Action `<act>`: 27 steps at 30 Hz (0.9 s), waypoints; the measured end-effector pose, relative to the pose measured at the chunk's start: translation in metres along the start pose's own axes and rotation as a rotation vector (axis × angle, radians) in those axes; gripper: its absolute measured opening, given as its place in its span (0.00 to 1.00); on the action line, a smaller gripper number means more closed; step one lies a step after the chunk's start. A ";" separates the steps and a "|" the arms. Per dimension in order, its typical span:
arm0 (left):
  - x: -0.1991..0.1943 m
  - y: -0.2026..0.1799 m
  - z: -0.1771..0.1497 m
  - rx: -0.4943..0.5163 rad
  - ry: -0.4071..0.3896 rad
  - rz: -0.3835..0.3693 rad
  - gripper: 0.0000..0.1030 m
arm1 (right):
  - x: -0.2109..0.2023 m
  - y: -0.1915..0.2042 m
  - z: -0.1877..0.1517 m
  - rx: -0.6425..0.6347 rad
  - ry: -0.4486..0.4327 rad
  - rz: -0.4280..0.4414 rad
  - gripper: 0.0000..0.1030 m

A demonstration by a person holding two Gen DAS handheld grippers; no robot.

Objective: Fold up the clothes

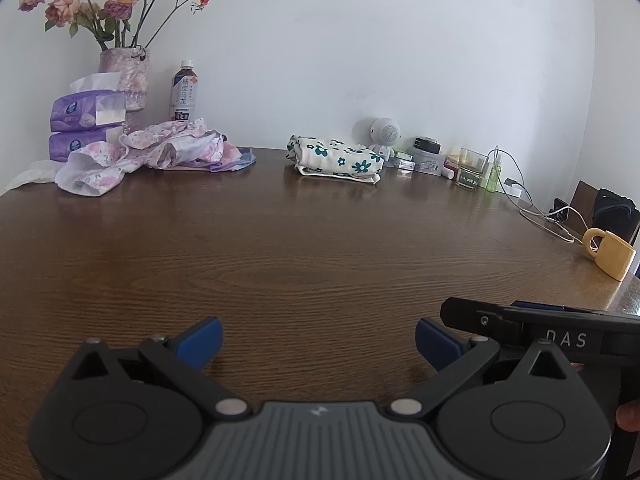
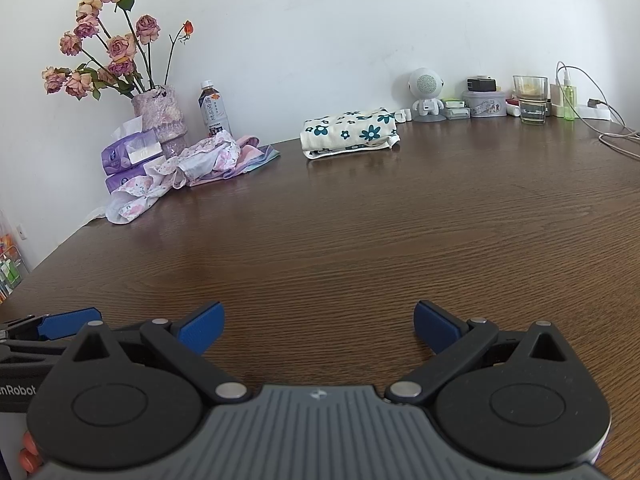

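Both tongs, left tongs (image 1: 318,344) and right tongs (image 2: 318,326), hover spread and empty; the crumpled clothes (image 1: 160,152) lie far-left across the surface (image 1: 320,248), nearer the left.

A cream cloth printed with teal flowers (image 1: 336,159) lies folded into a thick, neat bundle at the far side of the brown wooden table (image 1: 304,248), near the wall. Well apart to its left, a crumpled heap of pink and white floral garments (image 1: 156,152) sprawls unfolded, spread loosely over the table's far left corner
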State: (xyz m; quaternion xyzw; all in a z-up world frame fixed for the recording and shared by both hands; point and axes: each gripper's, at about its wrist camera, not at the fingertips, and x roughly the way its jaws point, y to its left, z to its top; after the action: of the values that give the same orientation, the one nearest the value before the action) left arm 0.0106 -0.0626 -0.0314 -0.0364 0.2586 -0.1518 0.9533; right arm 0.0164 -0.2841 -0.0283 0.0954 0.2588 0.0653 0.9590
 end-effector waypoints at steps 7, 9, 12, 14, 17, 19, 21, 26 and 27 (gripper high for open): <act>0.001 0.001 0.001 -0.003 0.003 -0.001 1.00 | 0.000 -0.002 0.000 0.001 -0.002 0.003 1.00; 0.001 0.001 0.001 -0.002 0.003 -0.001 1.00 | 0.000 -0.001 0.000 0.001 -0.003 0.001 1.00; 0.001 0.002 0.001 -0.004 0.004 0.000 1.00 | 0.000 -0.001 -0.001 0.001 -0.004 0.000 1.00; 0.001 0.002 0.001 -0.003 0.004 -0.006 1.00 | 0.000 -0.001 -0.001 0.002 -0.005 0.000 1.00; 0.001 0.002 0.001 -0.004 0.007 -0.007 1.00 | -0.001 -0.001 -0.001 0.002 -0.006 0.001 1.00; 0.001 0.002 0.002 -0.006 0.008 -0.008 1.00 | 0.000 -0.001 -0.001 0.002 -0.006 0.000 1.00; 0.001 0.002 0.001 -0.007 0.009 -0.008 1.00 | 0.000 -0.001 0.000 0.003 -0.006 0.000 1.00; 0.002 0.002 0.002 -0.011 0.011 -0.011 1.00 | 0.000 0.000 0.000 0.003 -0.007 0.000 1.00; 0.002 0.003 0.002 -0.012 0.012 -0.012 1.00 | 0.000 0.000 0.000 0.003 -0.007 -0.001 1.00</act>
State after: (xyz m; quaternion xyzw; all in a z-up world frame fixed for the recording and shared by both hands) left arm 0.0134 -0.0607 -0.0313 -0.0428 0.2648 -0.1561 0.9506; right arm 0.0166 -0.2840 -0.0284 0.0968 0.2557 0.0643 0.9598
